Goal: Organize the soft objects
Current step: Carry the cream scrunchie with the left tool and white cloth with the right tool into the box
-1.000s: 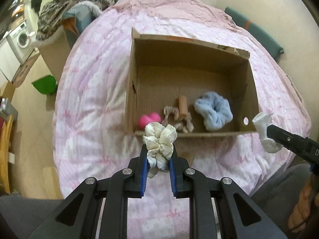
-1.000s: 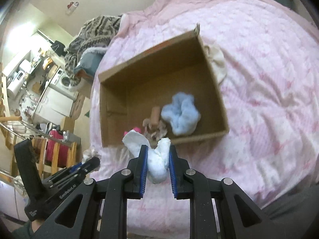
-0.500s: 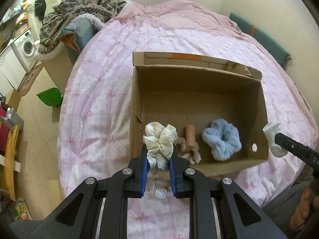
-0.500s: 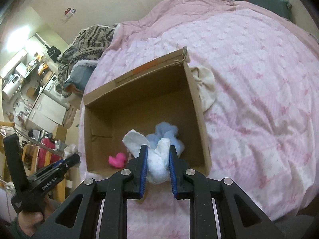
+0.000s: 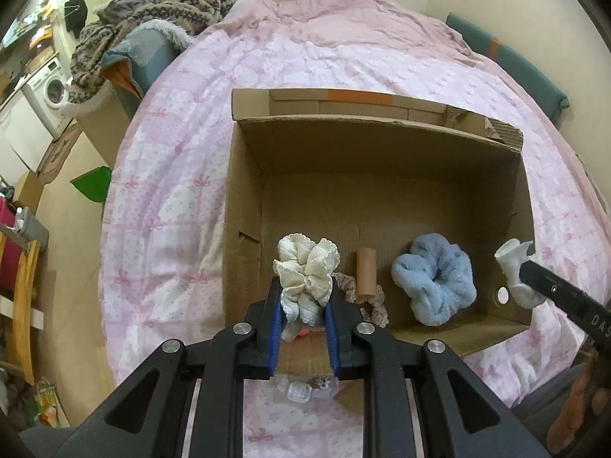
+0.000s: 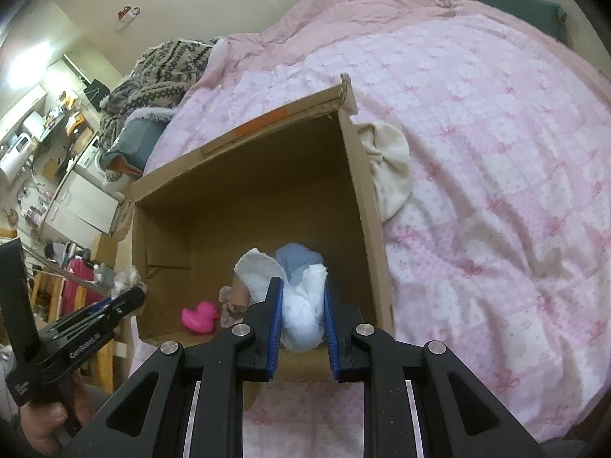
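An open cardboard box (image 5: 244,198) (image 6: 366,198) lies on the pink bed. My left gripper (image 5: 303,305) is shut on a cream scrunchie (image 5: 307,267), held over the box's near left corner. My right gripper (image 6: 301,305) is shut on a white sock (image 6: 301,305), held above the box's near right side; that sock (image 5: 515,271) also shows at the right in the left wrist view. Inside the box lie a fluffy blue scrunchie (image 5: 435,286), a brown tube (image 5: 366,274) on a frilly beige scrunchie (image 5: 376,301), and a pink rubber duck (image 6: 200,316).
A cream cloth (image 6: 389,168) lies on the quilt against the box's right wall. A patterned knit blanket (image 5: 152,11) is piled on a grey cushion at the bed's far left. A washing machine (image 5: 47,91) and a green item (image 5: 93,187) are beyond the bed's left edge.
Both grippers have moved forward from in front of the box to over its near edge, each still gripping its item. The box looks larger and closer.
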`<state>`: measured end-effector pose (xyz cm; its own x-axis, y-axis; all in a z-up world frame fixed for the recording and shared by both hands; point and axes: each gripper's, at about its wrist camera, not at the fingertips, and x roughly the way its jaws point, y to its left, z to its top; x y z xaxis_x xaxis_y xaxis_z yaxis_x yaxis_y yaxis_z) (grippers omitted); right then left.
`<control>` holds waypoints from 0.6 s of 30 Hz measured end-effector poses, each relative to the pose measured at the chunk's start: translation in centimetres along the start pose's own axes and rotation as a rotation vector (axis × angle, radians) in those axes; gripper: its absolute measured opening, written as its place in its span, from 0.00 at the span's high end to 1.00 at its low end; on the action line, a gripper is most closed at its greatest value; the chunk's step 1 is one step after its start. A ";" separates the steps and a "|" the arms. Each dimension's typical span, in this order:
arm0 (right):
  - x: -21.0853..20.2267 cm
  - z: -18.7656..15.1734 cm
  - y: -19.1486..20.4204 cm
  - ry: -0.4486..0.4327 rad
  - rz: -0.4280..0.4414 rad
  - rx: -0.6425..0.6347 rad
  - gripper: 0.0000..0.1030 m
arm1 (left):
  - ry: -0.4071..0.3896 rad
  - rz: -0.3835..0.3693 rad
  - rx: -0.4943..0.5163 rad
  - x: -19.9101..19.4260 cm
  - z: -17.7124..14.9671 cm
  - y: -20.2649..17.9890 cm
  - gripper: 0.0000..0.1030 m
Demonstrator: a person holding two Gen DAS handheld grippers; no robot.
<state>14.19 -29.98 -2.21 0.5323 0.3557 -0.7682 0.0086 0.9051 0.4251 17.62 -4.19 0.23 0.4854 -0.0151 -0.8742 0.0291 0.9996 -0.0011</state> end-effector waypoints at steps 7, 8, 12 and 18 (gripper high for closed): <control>1.5 -0.5 -0.5 0.039 -0.007 0.031 0.79 | -0.015 0.010 0.025 1.2 0.0 -0.3 0.83; 1.6 -0.5 -0.5 0.040 -0.008 0.033 0.79 | -0.014 0.016 0.026 1.4 0.0 -0.4 0.83; 1.7 -0.5 -0.1 0.040 -0.039 0.001 0.79 | 0.004 0.019 0.003 2.4 0.0 -0.2 0.83; 1.6 -0.1 0.9 0.007 -0.097 -0.067 0.79 | 0.010 0.037 0.012 3.0 -0.2 -0.4 0.82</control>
<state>14.96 -28.57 -3.17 0.5260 0.2671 -0.8075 0.0032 0.9488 0.3160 18.85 -4.65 -2.48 0.4775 0.0219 -0.8784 0.0216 0.9991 0.0367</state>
